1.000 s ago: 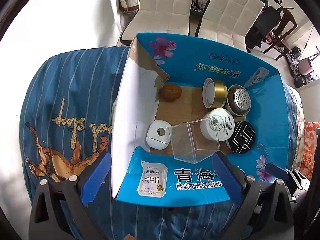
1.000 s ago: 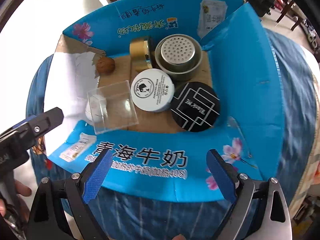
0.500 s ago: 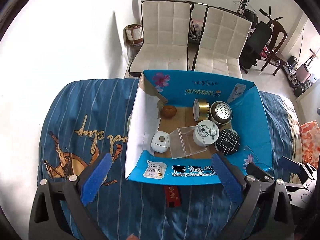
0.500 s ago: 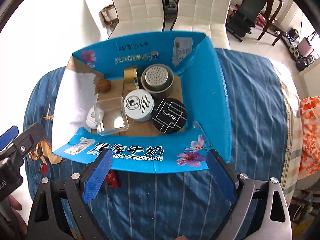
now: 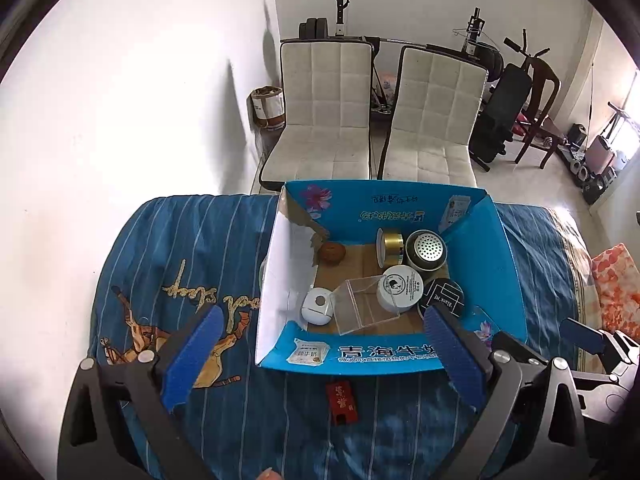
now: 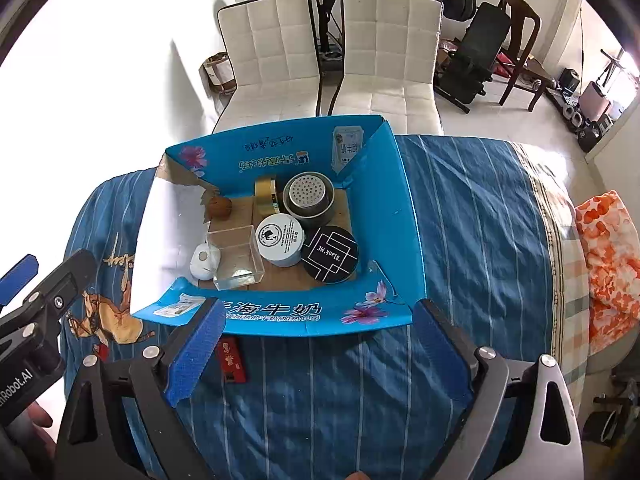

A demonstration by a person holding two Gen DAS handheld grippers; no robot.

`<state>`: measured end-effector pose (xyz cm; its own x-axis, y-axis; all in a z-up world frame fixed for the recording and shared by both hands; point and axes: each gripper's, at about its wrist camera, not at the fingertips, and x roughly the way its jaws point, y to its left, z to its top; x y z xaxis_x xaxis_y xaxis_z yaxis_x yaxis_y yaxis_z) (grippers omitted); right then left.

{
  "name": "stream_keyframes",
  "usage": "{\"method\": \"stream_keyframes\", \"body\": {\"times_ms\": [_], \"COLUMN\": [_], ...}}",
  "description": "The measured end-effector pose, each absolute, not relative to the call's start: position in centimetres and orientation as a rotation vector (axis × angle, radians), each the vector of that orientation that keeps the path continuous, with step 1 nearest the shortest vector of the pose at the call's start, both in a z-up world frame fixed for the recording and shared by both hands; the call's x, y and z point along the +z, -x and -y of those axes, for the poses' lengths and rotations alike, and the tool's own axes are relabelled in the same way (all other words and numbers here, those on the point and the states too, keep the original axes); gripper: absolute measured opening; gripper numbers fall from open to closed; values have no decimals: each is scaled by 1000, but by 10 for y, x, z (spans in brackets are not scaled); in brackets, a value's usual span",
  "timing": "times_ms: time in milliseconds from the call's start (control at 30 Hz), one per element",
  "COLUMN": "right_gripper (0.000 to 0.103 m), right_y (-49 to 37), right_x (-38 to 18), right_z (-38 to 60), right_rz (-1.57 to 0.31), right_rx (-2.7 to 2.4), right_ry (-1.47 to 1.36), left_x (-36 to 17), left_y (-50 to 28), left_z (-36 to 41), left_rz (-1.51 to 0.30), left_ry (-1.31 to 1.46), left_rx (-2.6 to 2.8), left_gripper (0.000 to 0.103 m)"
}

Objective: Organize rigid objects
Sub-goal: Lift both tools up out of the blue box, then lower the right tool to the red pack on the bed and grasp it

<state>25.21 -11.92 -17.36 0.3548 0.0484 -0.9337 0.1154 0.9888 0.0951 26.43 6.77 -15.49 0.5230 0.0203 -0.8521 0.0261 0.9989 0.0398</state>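
Note:
A blue cardboard box stands open on a blue striped cloth. Inside lie a clear plastic cube, a white round case, a walnut, a gold tin, a perforated steel cup, a white jar and a black round tin. My left gripper and right gripper are both open and empty, held back from the box's near wall.
A small red packet lies on the cloth in front of the box. Two white chairs stand behind the table, with exercise gear to the right. An orange patterned cushion is at the right edge.
Both grippers have pulled up and back from the box, so it looks smaller and the room behind has come into view. The objects in the box have not moved.

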Motion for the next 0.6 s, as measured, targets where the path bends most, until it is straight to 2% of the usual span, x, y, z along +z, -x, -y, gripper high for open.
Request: {"method": "stream_keyframes", "body": {"times_ms": [200,433,567,600], "right_gripper": [97,96,89,83], "right_y": [-253,-242,-237,-236], "right_x": [-200,-278,-324,-338], "right_z": [104,39,8,0], "right_rz": [-1266,-1429,-1487,-1511], "right_rx": [14,139,154,156], "right_ry": [-197,-146,-110,-109], "left_x": [-184,-273,-327,-339], "left_y": [-259,-232,-219,-217], "left_z": [-100,-160,-180,-183], "left_rz": [-1077,-1285,-1400,-1427], "left_ry": [-20,2,26,32], "left_rx": [67,208,236,237], "left_gripper": [103,103,103,103]}}
